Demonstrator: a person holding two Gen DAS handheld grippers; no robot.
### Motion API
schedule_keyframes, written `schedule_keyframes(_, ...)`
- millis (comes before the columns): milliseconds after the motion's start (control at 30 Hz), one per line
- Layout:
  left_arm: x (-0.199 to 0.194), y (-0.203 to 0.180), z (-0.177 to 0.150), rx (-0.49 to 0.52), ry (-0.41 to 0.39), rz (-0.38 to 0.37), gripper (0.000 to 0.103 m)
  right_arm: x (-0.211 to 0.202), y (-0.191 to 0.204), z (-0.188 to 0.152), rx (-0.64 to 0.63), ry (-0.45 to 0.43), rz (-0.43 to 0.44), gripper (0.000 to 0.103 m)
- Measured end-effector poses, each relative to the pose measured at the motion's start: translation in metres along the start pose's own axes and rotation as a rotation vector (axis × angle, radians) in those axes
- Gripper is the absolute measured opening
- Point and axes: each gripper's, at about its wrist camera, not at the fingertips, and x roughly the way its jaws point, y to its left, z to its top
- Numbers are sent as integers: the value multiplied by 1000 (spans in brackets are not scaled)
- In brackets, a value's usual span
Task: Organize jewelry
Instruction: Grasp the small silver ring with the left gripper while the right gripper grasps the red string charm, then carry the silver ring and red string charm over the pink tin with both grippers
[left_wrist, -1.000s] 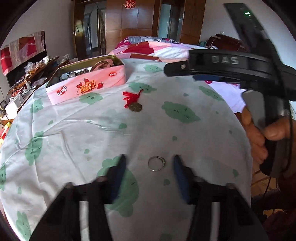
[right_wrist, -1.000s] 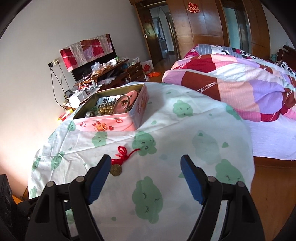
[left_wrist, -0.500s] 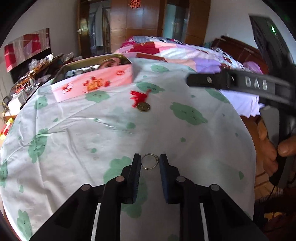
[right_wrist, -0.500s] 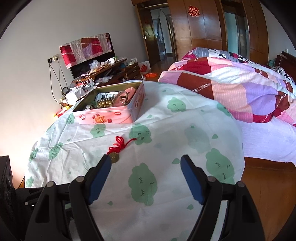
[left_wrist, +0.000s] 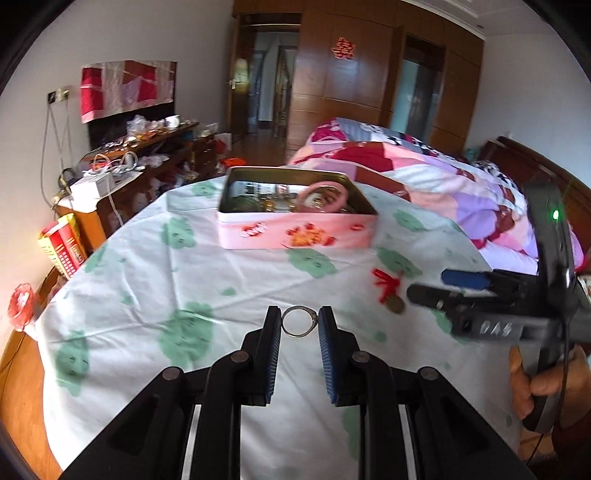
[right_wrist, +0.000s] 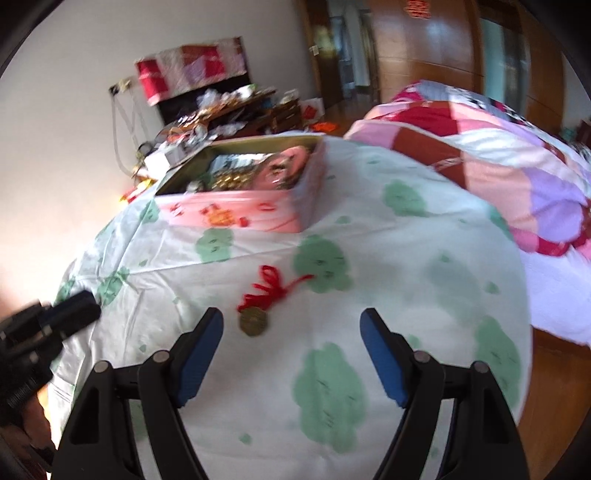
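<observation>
A thin silver ring (left_wrist: 298, 325) sits pinched between the blue pads of my left gripper (left_wrist: 297, 323), raised off the cloth. My left gripper's tip also shows at the left edge of the right wrist view (right_wrist: 74, 306). A brass coin pendant on a red knotted cord (right_wrist: 253, 322) lies on the cloth between my right gripper's fingers, close to the left finger (right_wrist: 201, 341). My right gripper (right_wrist: 291, 317) has its jaws closing, and its pads do not touch the pendant. The left wrist view shows the pendant (left_wrist: 393, 304) beside the right gripper (left_wrist: 439, 287). The open pink tin (left_wrist: 295, 229) holds several pieces.
The round table wears a white cloth with green patches (left_wrist: 184, 280). The pink tin (right_wrist: 240, 214) stands at its far side. A bed with a patchwork quilt (left_wrist: 443, 177) is at the right, a cluttered sideboard (left_wrist: 140, 155) at the left. A hand (left_wrist: 535, 380) holds the right gripper.
My left gripper shut on the silver ring, lifted it off the cloth and swung to face the tin. My right gripper moved in over the coin pendant.
</observation>
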Motion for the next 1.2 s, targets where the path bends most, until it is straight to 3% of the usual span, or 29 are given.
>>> schedule_keyframes(67,2,4,3,-8,2,32,20,12,13,3,-63,32,-2,67)
schedule_keyframes(233,5,10,7,-27,2,70,20,38,32,7,-151,96,-37,66)
schedule_keyframes(333,4,11,10,-27,-6,88,20,46,40,4,-192,117,-63,50)
schedule_keyframes(400,3,11,10,-25,-8,98,20,43,43,4,-211,122,-48,25)
schedule_keyframes(500,3,11,12,-18,-8,121,21,40,44,5,-217,122,-46,13)
schedule_keyframes(767,2,10,15,-9,-8,152,21,31,25,3,-107,111,21,7)
schedule_keyframes(1200,3,9,15,-18,-10,139,21,-19,29,18,-63,-35,62,7)
